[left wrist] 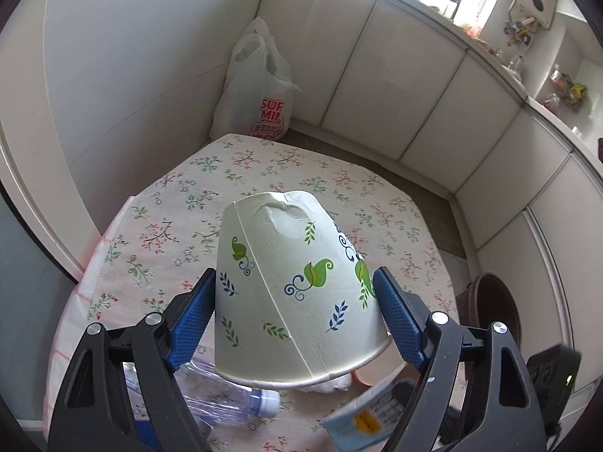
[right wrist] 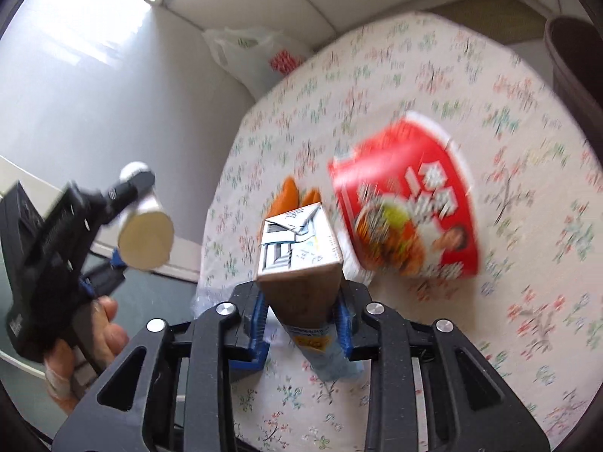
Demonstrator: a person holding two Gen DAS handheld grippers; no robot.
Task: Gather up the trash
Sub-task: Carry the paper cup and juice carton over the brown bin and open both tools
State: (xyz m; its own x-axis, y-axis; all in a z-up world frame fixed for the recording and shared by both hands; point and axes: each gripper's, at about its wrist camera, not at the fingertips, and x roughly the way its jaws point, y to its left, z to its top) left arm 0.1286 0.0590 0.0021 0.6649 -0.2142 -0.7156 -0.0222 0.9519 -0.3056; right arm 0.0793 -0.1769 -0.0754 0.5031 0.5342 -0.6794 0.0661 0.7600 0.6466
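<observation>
Left tongs (left wrist: 296,293) were clamped on one paper cup (left wrist: 290,286), centre of the left wrist frame. Cup was inverted relative to the camera, wide rim toward the lens, dented base pointing away. Blue pads (left wrist: 196,316) pressed the side walls. Probably gripped across the body because the walls give enough for the pads to bite. It was lifted clear of the surface (left wrist: 264,165).

Right tongs (right wrist: 301,320) were closed on one small drink carton (right wrist: 297,248), lower centre of the right wrist frame, pinched on its narrow faces, top end away from the lens. Likely held that way so the flat sides sit square against the pads. Frame was motion-blurred, so fine detail is unreliable.

Trash on the floral cloth, counted:
- one red instant-noodle bowl (right wrist: 410,203), on its side, right of centre
- one orange item (right wrist: 288,197) behind the carton, can't tell what
- one clear plastic bottle (left wrist: 226,399) with white cap, bottom left in the left view
- white crumpled stuff (left wrist: 331,384) under the cup rim, unclear

One dark brown bin (left wrist: 493,301) sat at the right edge, off the surface; my guess is that's the drop target. One white shopping bag (left wrist: 256,86) stood on the floor at upper centre, against the wall.

Two items in hand, at least four left.
</observation>
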